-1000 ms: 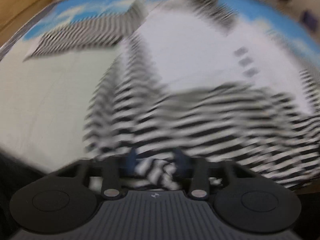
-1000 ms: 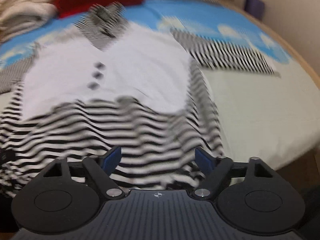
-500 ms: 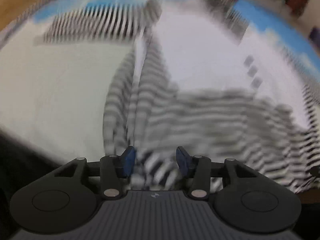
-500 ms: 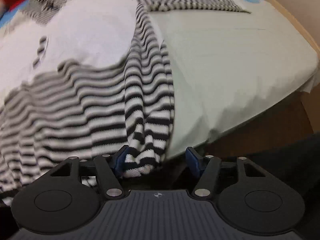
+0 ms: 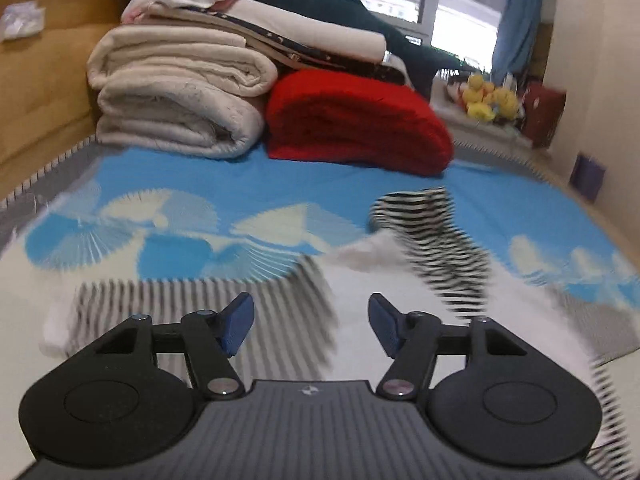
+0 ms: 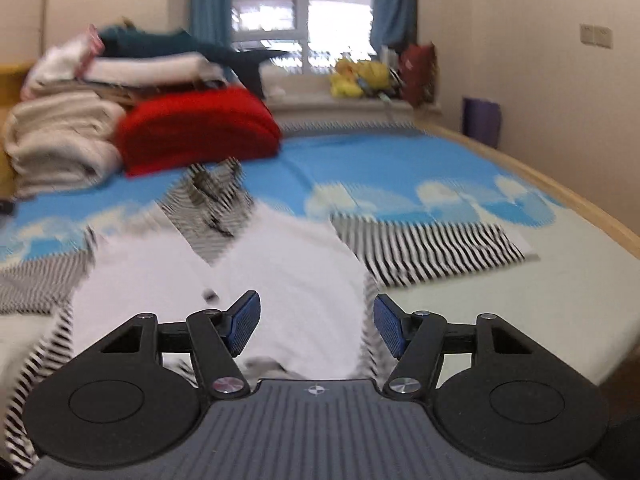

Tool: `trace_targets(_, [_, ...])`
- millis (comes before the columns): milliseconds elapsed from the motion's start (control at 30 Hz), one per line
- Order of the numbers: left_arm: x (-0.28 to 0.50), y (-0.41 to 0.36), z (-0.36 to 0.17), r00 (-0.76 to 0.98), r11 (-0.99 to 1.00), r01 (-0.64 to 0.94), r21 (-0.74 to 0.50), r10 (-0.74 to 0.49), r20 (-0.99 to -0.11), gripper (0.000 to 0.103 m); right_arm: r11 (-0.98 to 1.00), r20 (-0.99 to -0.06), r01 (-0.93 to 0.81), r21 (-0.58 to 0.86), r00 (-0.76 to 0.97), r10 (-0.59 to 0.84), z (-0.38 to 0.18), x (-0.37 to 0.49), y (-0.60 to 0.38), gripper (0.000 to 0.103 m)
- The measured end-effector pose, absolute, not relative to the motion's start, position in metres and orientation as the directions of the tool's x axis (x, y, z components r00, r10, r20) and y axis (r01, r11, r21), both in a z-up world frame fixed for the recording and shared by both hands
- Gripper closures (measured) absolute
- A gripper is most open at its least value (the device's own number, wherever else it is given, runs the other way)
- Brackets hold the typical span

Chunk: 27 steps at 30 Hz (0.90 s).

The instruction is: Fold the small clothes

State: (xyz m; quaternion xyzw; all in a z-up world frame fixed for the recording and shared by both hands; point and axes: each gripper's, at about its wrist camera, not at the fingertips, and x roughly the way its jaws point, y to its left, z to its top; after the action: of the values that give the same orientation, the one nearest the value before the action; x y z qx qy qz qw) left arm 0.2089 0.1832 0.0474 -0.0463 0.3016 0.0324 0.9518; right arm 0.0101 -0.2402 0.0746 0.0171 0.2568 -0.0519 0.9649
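A small garment with a white body and black-and-white striped sleeves lies flat on the bed. Its striped collar points toward the pillows. One striped sleeve stretches right in the right wrist view. In the left wrist view I see the other sleeve stretching left and the collar. My left gripper is open and empty above the sleeve and shoulder. My right gripper is open and empty above the white body. Both views are blurred.
The bed has a blue and cream sheet. Folded cream blankets and a red folded blanket are stacked at the head. A wooden bed edge runs along the right. A window sill holds yellow toys.
My left gripper let go of the striped hem and opened wide. Both grippers rose and tilted up from the near hem toward the head of the bed.
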Motion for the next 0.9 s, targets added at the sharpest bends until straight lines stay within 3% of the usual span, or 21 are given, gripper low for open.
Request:
trace_targets(67, [0.22, 0.204, 0.025, 0.82, 0.993, -0.114, -0.003, 0.092, -0.565, 0.04, 0.998, -0.459, 0.06, -0.014, 0.887, -0.059, 0.093, 0.019, -0.234, 0.038])
trace_targets(100, [0.222, 0.214, 0.014, 0.811, 0.992, -0.128, 0.014, 0.113, -0.575, 0.048, 0.999, -0.443, 0.034, -0.022, 0.895, -0.04, 0.1, 0.025, -0.233, 0.038])
trace_targets(133, [0.226, 0.224, 0.001, 0.779, 0.988, -0.153, 0.025, 0.136, -0.613, 0.061, 0.999, -0.432, 0.006, -0.033, 0.902, -0.02, 0.108, 0.033, -0.232, 0.036])
trace_targets(200, [0.236, 0.254, -0.012, 0.711, 0.969, -0.247, -0.025, 0.164, -0.684, 0.07, 0.997, -0.41, -0.05, -0.058, 0.912, 0.022, 0.125, 0.053, -0.226, 0.034])
trace_targets(267, [0.239, 0.28, -0.014, 0.713, 0.95, -0.291, -0.114, 0.136, -0.688, 0.07, 0.993, -0.391, -0.095, -0.07, 0.918, 0.06, 0.14, 0.078, -0.22, 0.034])
trace_targets(367, [0.243, 0.318, -0.025, 0.673, 0.912, -0.386, -0.136, 0.178, -0.718, 0.07, 0.986, -0.378, -0.145, -0.081, 0.92, 0.104, 0.15, 0.121, -0.206, 0.034])
trace_targets(500, [0.236, 0.377, -0.05, 0.601, 0.798, -0.548, -0.249, 0.169, -0.781, 0.07, 0.983, -0.38, -0.171, -0.066, 0.915, 0.134, 0.135, 0.172, -0.191, 0.034])
trace_targets(667, [0.221, 0.435, -0.076, 0.566, 0.629, -0.682, -0.374, 0.128, -0.815, 0.069, 0.987, -0.544, -0.154, 0.039, 0.825, 0.151, 0.094, 0.208, -0.179, 0.038])
trace_targets(800, [0.217, 0.459, -0.09, 0.556, 0.514, -0.747, -0.422, 0.134, -0.821, 0.068, 0.983, -0.582, -0.161, 0.084, 0.793, 0.18, 0.084, 0.221, -0.172, 0.05])
trace_targets(867, [0.218, 0.464, -0.096, 0.54, 0.47, -0.773, -0.426, 0.134, -0.831, 0.068, 0.984, -0.598, -0.158, 0.083, 0.782, 0.176, 0.08, 0.226, -0.172, 0.073])
trace_targets(900, [0.219, 0.464, -0.097, 0.538, 0.464, -0.778, -0.425, 0.139, -0.832, 0.068, 0.985, -0.607, -0.151, 0.087, 0.776, 0.172, 0.078, 0.229, -0.173, 0.078])
